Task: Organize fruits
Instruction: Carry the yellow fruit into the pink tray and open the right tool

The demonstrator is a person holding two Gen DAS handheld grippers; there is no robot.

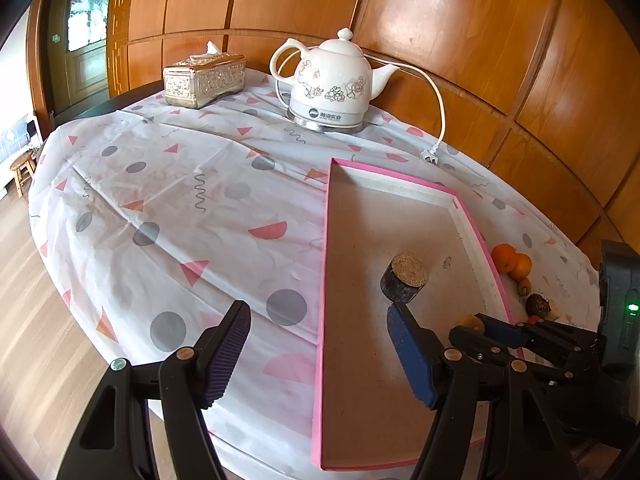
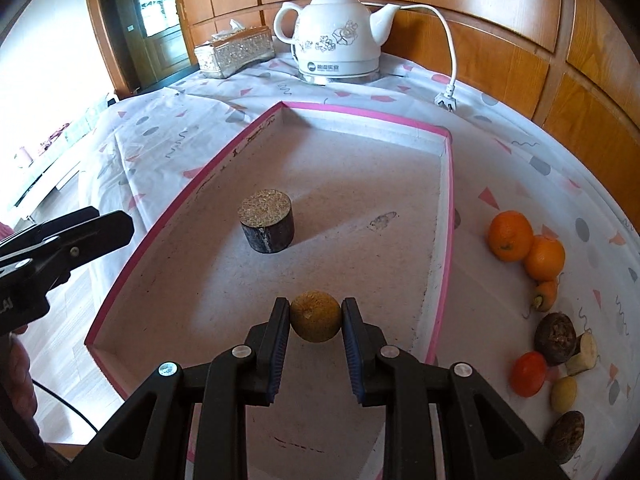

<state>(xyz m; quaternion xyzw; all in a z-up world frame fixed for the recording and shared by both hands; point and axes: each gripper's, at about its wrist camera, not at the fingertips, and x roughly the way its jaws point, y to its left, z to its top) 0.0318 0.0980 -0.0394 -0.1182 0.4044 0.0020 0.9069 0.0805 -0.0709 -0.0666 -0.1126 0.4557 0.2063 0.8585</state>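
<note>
My right gripper (image 2: pixel 315 316) is shut on a small brownish-yellow round fruit (image 2: pixel 315 317) and holds it over the near part of the pink-rimmed tray (image 2: pixel 447 216). The fruit also shows in the left wrist view (image 1: pixel 472 323). A dark cylinder with a cork-like top (image 2: pixel 267 220) stands inside the tray. My left gripper (image 1: pixel 318 336) is open and empty over the tray's left rim (image 1: pixel 324 280). Two oranges (image 2: pixel 526 246), a small carrot piece (image 2: pixel 546 292), a red-orange fruit (image 2: pixel 529 373), dark brown fruits (image 2: pixel 556 334) and a yellowish fruit (image 2: pixel 564 393) lie on the tablecloth right of the tray.
A white floral electric kettle (image 2: pixel 340 42) stands at the back with its cord and plug (image 2: pixel 446 100) lying on the cloth. An ornate tissue box (image 2: pixel 236 56) sits back left. Wood panelling runs behind the table; the table edge drops to the floor at left.
</note>
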